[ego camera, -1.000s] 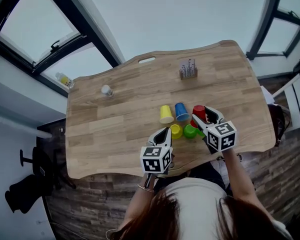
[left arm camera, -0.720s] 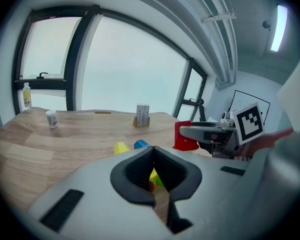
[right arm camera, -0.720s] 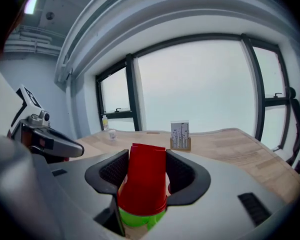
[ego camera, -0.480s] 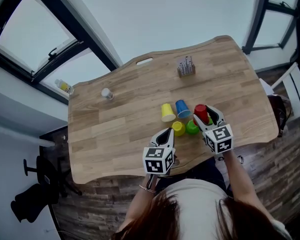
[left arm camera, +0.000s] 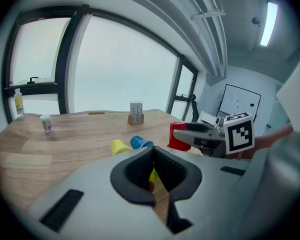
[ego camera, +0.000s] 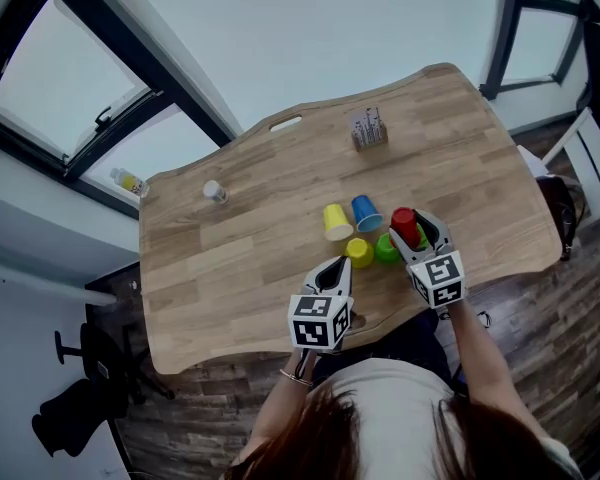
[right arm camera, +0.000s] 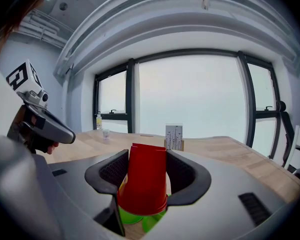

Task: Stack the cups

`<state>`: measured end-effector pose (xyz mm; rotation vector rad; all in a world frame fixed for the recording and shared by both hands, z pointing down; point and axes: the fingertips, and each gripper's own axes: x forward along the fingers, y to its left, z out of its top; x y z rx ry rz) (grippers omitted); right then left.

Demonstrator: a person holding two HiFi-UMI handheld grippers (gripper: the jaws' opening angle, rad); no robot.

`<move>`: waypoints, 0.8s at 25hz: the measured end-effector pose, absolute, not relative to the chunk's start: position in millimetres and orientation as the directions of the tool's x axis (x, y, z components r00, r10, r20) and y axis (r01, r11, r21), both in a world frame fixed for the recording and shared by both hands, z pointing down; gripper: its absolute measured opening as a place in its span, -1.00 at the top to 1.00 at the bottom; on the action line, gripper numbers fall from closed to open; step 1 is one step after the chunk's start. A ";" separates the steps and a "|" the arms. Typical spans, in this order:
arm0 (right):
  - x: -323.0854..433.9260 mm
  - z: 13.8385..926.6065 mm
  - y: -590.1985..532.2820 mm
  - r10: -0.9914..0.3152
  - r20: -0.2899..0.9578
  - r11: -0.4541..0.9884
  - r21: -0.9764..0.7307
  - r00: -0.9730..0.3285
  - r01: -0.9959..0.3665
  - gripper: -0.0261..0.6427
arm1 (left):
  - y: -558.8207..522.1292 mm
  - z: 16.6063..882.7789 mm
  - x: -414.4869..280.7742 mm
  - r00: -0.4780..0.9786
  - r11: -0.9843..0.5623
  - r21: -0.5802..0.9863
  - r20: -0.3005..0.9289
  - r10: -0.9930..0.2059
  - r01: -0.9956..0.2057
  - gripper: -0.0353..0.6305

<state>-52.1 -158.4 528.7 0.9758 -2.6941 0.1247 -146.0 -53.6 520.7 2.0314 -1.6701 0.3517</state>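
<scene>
My right gripper (ego camera: 408,230) is shut on an upside-down red cup (right arm camera: 142,179), which its pads clasp on both sides. It hangs just above a green cup (right arm camera: 139,220). In the head view the red cup (ego camera: 404,226) sits over the green cup (ego camera: 384,251), with a small yellow cup (ego camera: 358,253) beside it. A larger yellow cup (ego camera: 335,221) and a blue cup (ego camera: 366,213) lie farther back on the wooden table (ego camera: 250,238). My left gripper (ego camera: 332,272) is shut and empty, just short of the small yellow cup.
A card holder (ego camera: 368,128) stands at the table's far side and a small white bottle (ego camera: 213,191) at its left. A yellow bottle (ego camera: 128,181) rests on the window sill. The table's wavy near edge (ego camera: 380,320) runs under both grippers.
The right gripper, still holding the red cup, has sunk slightly and closed in over the green cup. The left gripper has stayed almost still.
</scene>
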 end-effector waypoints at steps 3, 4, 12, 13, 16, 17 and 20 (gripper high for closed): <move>-53.3 529.9 -156.2 -0.619 0.272 0.769 0.018 -0.737 -0.639 0.16 | -51.7 521.7 -145.8 0.228 -0.148 0.196 0.489 -0.842 -0.969 0.84; -53.2 530.6 -155.2 -0.620 0.272 0.769 0.019 -0.736 -0.639 0.12 | -50.9 521.9 -145.7 0.230 -0.152 0.194 0.490 -0.841 -0.969 0.84; -46.5 533.7 -148.2 -0.632 0.267 0.760 0.028 -0.727 -0.650 0.12 | -49.6 525.0 -140.5 0.246 -0.174 0.187 0.492 -0.835 -0.967 0.84; -45.9 533.6 -147.4 -0.632 0.267 0.759 0.027 -0.727 -0.650 0.12 | -49.7 524.8 -139.4 0.249 -0.178 0.187 0.491 -0.835 -0.966 0.84; -44.3 533.9 -145.4 -0.631 0.268 0.760 0.021 -0.728 -0.650 0.12 | -50.0 524.0 -137.0 0.257 -0.184 0.193 0.488 -0.834 -0.964 0.84; -43.7 534.3 -144.6 -0.630 0.269 0.760 0.018 -0.729 -0.650 0.12 | -49.6 523.9 -136.6 0.258 -0.184 0.195 0.487 -0.834 -0.963 0.84; -42.3 534.9 -143.9 -0.632 0.269 0.756 0.007 -0.727 -0.655 0.12 | -48.1 524.5 -137.0 0.261 -0.183 0.203 0.486 -0.834 -0.962 0.84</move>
